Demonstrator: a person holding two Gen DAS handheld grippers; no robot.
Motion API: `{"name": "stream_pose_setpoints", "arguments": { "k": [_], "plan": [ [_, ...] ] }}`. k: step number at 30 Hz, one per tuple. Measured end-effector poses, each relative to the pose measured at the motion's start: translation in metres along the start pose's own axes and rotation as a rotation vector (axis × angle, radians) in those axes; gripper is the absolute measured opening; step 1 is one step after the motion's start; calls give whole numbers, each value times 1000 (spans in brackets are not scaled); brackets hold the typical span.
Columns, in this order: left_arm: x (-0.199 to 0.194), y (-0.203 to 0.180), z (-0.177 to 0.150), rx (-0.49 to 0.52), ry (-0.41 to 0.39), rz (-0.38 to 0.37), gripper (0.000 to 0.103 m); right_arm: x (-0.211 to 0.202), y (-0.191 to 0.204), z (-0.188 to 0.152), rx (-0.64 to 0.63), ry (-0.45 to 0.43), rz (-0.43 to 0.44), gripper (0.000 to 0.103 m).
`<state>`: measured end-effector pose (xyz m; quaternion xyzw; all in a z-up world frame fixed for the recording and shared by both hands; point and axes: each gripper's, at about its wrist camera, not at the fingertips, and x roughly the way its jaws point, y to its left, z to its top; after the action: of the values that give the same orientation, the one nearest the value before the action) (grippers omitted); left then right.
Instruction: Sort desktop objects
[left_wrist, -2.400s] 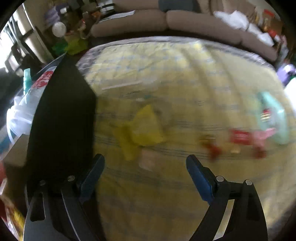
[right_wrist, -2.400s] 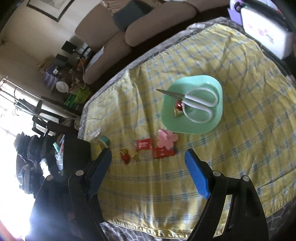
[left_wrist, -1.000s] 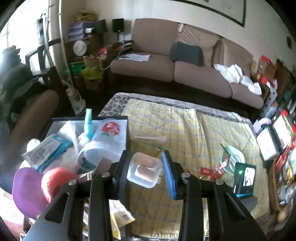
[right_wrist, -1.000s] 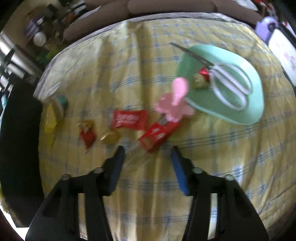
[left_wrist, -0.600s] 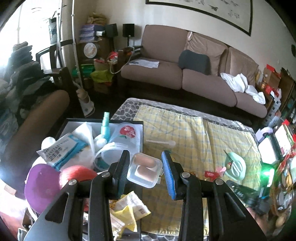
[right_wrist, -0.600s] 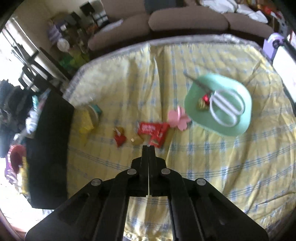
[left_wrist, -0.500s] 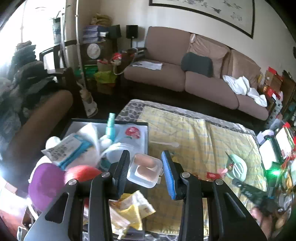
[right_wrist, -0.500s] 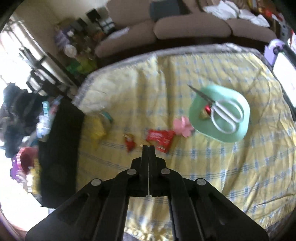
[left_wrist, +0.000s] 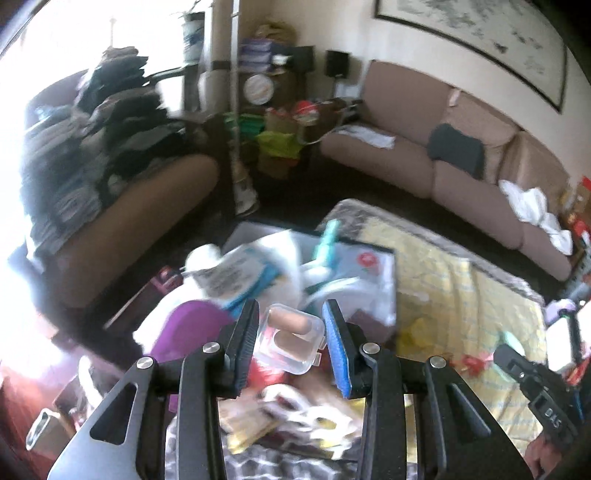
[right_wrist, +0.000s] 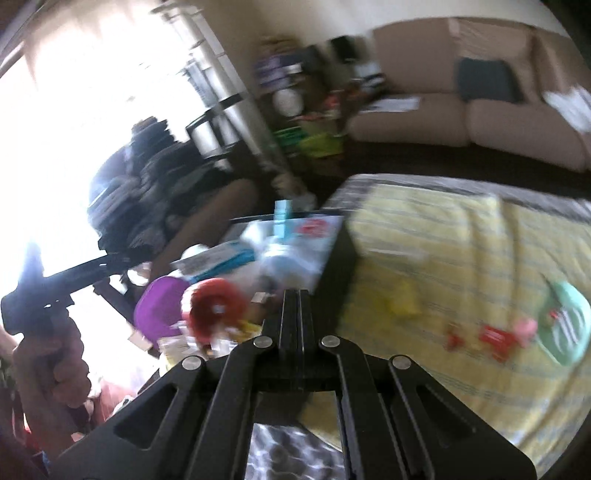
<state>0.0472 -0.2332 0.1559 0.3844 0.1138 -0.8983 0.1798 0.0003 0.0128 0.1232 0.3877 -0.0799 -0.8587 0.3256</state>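
My left gripper (left_wrist: 290, 317) is shut on a small clear plastic box (left_wrist: 291, 343) with beige pieces inside. It hangs over a black bin (left_wrist: 384, 251) crammed with packets, a purple item (left_wrist: 192, 325) and a teal bottle (left_wrist: 327, 240). In the right wrist view my right gripper (right_wrist: 294, 295) is shut, and I see nothing between its fingers. It points at the bin's right wall (right_wrist: 340, 258), beside a red fuzzy item (right_wrist: 216, 310). On the yellow checked cloth (right_wrist: 461, 251) lie red wrappers (right_wrist: 495, 338), a pink flower (right_wrist: 526, 326), a yellow packet (right_wrist: 400, 302) and a green plate (right_wrist: 570, 347) holding scissors.
A brown sofa (left_wrist: 461, 158) stands behind the table and a chair piled with clothes (left_wrist: 110, 122) is at the left. Shelves with clutter (left_wrist: 273, 96) fill the far corner. A hand (right_wrist: 55, 373) holds the left tool at the left edge of the right wrist view.
The right gripper's fingers closed, and it rose off the cloth and swung left toward the bin. The left gripper carried the clear box further left over the bin.
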Motion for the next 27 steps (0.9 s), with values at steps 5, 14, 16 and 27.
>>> {"name": "stream_pose_setpoints", "arguments": {
  "k": [5,14,16,27],
  "plan": [
    [11,32,-4,-43,36,57,36,43,48,6,-53,55,58,1],
    [27,60,-10,-121,92,79,36,105,75,-14,-74,161,97,1],
    [28,61,-11,-130,99,76,36,107,76,-15,-75,163,94,1],
    [29,56,-13,-128,115,74,36,98,50,-15,2,149,100,12]
  ]
}}
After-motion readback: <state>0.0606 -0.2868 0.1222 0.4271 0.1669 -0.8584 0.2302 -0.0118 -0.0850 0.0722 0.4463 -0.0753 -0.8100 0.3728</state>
